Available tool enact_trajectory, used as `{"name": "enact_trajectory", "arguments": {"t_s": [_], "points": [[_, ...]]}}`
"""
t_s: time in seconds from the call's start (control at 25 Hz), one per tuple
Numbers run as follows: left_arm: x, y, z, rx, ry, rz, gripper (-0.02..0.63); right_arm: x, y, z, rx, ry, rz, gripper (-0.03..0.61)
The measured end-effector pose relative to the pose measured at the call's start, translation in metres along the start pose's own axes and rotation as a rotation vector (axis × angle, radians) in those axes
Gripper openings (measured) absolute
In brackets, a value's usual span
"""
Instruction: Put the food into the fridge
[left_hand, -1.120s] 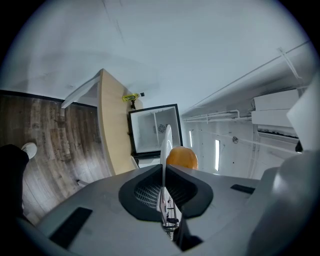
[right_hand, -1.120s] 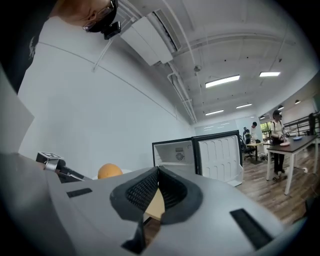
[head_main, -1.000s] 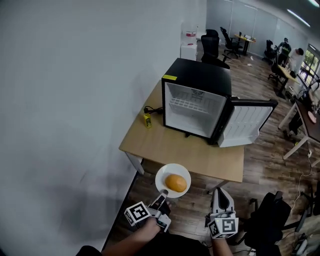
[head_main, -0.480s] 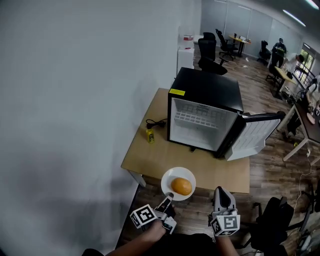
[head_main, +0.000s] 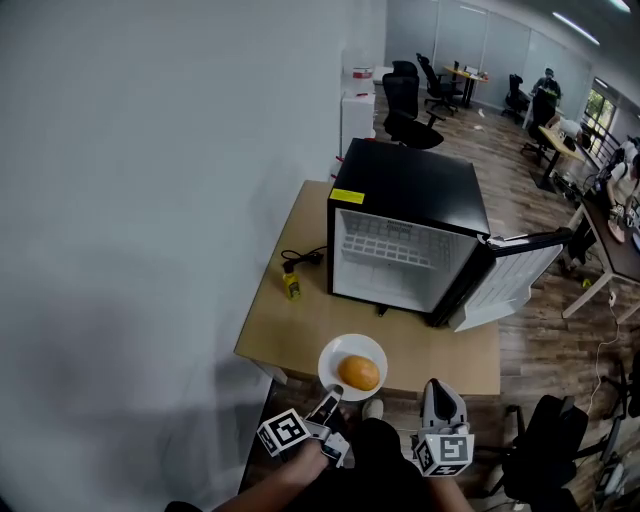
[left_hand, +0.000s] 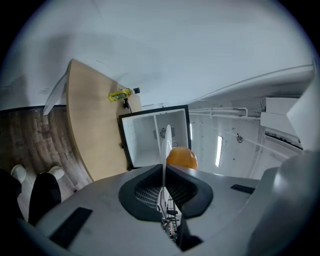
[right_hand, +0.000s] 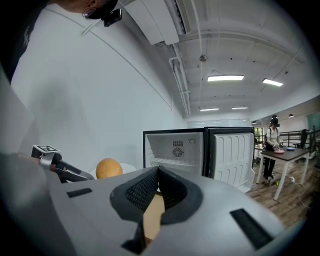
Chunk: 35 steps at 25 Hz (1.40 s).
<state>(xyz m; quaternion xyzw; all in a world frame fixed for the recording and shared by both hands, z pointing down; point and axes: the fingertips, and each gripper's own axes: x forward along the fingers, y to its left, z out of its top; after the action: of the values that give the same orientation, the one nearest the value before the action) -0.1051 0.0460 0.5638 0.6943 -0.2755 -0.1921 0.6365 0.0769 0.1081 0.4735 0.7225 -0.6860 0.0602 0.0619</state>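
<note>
One orange food (head_main: 359, 373) on white plate (head_main: 329, 361), lower centre, short of the open fridge (head_main: 405, 215). Our left gripper (head_main: 329, 401) fingers clench the rim; right gripper (head_main: 438, 386) fingers closed, empty. Risk, we judge: one-edge grip lets plate tilt, food rolls off.

Fridge (head_main: 410, 190) top sticker (head_main: 347, 196): yellow, print too small to read.
Emblem (right_hand: 178, 151) on the fridge's back wall: round mark, not legible.
Yellow bottle (head_main: 291, 287) on the counter (head_main: 300, 335): label unreadable.
Marker cubes (head_main: 281, 433): black-and-white square codes, no letters or numbers.
</note>
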Motion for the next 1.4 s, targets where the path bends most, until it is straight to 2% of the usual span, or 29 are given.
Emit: {"name": "enact_trajectory", "arguments": {"t_s": [0.2, 0.52, 0.68, 0.8, 0.96, 1.12, 1.28, 1.4], "points": [[0.027, 0.008, 0.013, 0.0, 0.005, 0.009, 0.021, 0.037, -0.006, -0.007, 0.001, 0.035, 0.027, 0.06], [0.081, 0.016, 0.041, 0.026, -0.004, 0.019, 0.021, 0.103, -0.026, 0.001, 0.013, 0.024, 0.057, 0.06], [0.11, 0.027, 0.056, 0.037, -0.013, 0.039, 0.021, 0.135, -0.03, 0.006, 0.015, 0.016, 0.111, 0.06], [0.133, 0.03, 0.066, 0.053, -0.016, 0.017, 0.021, 0.155, -0.034, 0.013, 0.001, 0.001, 0.135, 0.06], [0.159, 0.034, 0.077, 0.001, -0.042, -0.008, 0.021, 0.183, -0.036, 0.017, 0.003, 0.0, 0.178, 0.06], [0.183, 0.044, 0.089, 0.022, -0.06, 0.0, 0.021, 0.209, -0.041, 0.017, 0.003, 0.015, 0.207, 0.06], [0.204, 0.049, 0.104, -0.001, -0.106, -0.054, 0.021, 0.234, -0.046, 0.02, 0.025, 0.022, 0.232, 0.06], [0.215, 0.065, 0.114, 0.04, -0.124, -0.013, 0.021, 0.252, -0.052, 0.015, 0.036, 0.036, 0.246, 0.06]]}}
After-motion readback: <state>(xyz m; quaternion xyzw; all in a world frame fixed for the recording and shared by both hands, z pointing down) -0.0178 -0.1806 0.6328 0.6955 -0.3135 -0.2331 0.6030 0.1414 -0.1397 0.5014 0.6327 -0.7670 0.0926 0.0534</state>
